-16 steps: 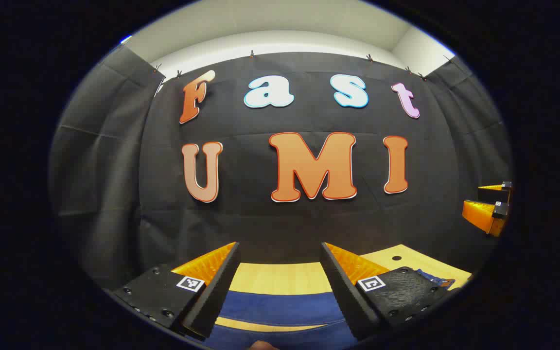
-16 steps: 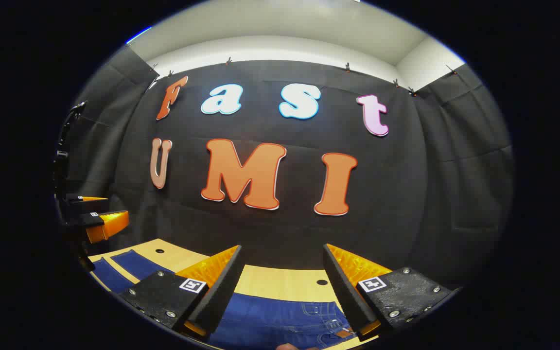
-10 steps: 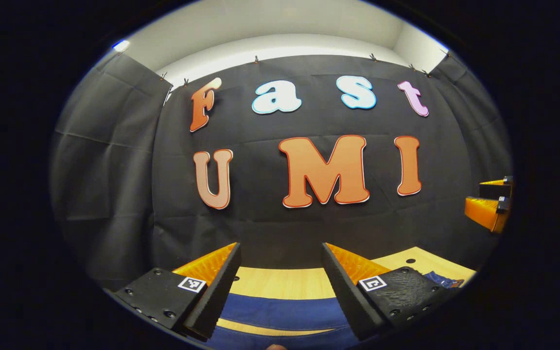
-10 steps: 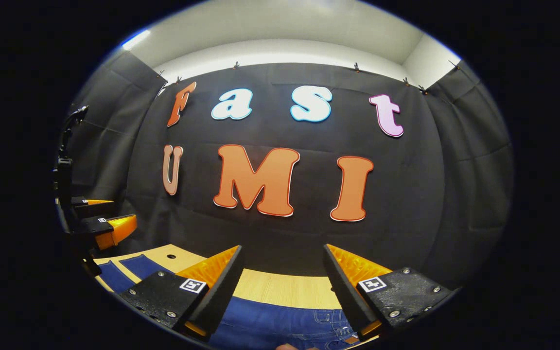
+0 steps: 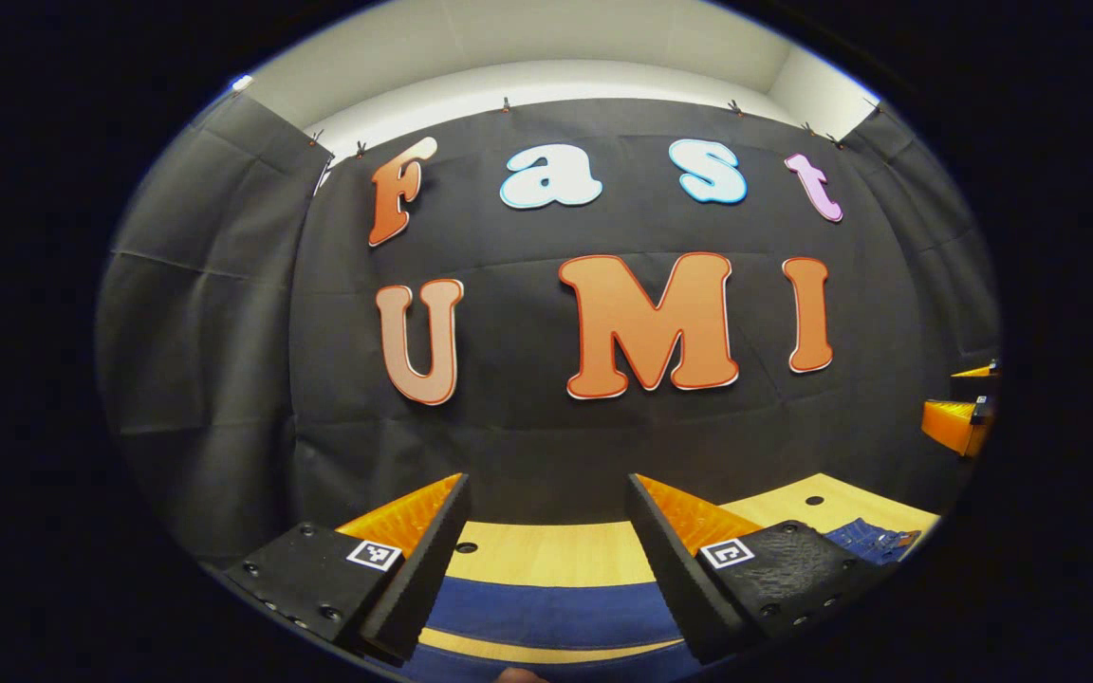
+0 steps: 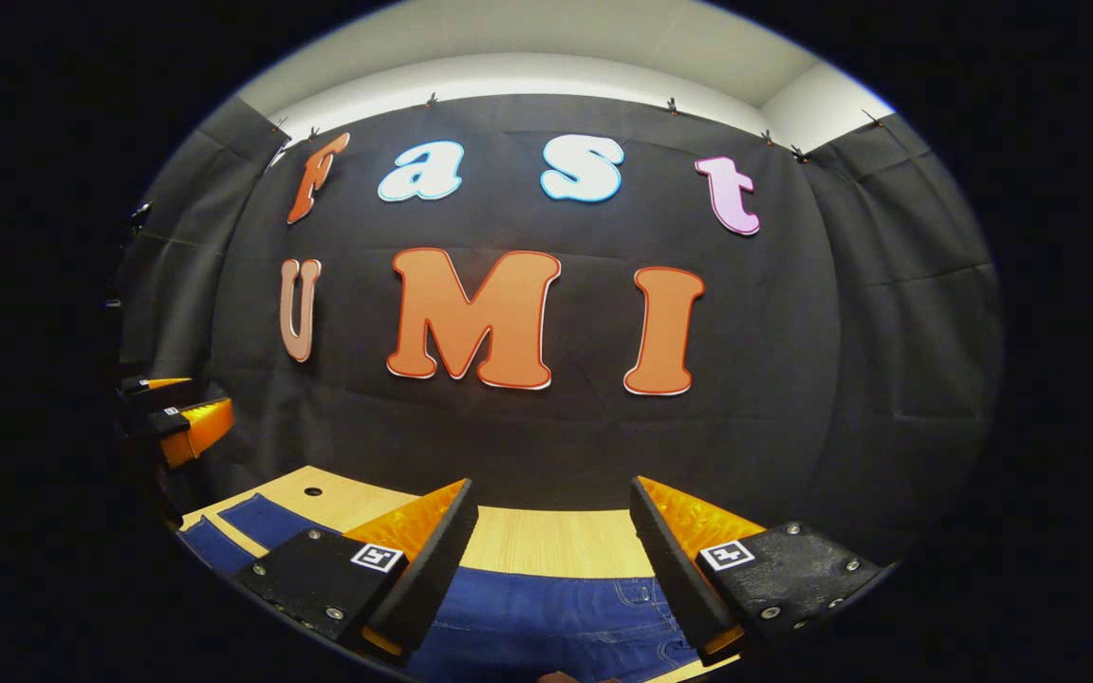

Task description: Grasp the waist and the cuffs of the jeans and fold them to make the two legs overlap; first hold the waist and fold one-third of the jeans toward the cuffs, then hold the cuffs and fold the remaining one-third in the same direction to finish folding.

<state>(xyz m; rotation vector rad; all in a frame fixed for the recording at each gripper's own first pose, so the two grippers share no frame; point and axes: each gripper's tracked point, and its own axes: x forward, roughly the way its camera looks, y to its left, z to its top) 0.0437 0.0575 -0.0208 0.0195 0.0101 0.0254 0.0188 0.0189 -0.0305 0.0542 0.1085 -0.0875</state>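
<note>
In the left gripper view the left tongs (image 5: pixel 546 531) hang released above the jeans (image 5: pixel 556 612) spread on the worktop (image 5: pixel 546 555), and in the right gripper view the right tongs (image 6: pixel 551 531) gape over the waist (image 6: pixel 603 617): both should probably drop level, pinching both layers squarely.

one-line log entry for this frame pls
phase: pre-grasp | left gripper: jaws open, above legs of blue denim jeans | right gripper: jaws open, above waist | light wooden table: jeans flat, unfolded
</note>
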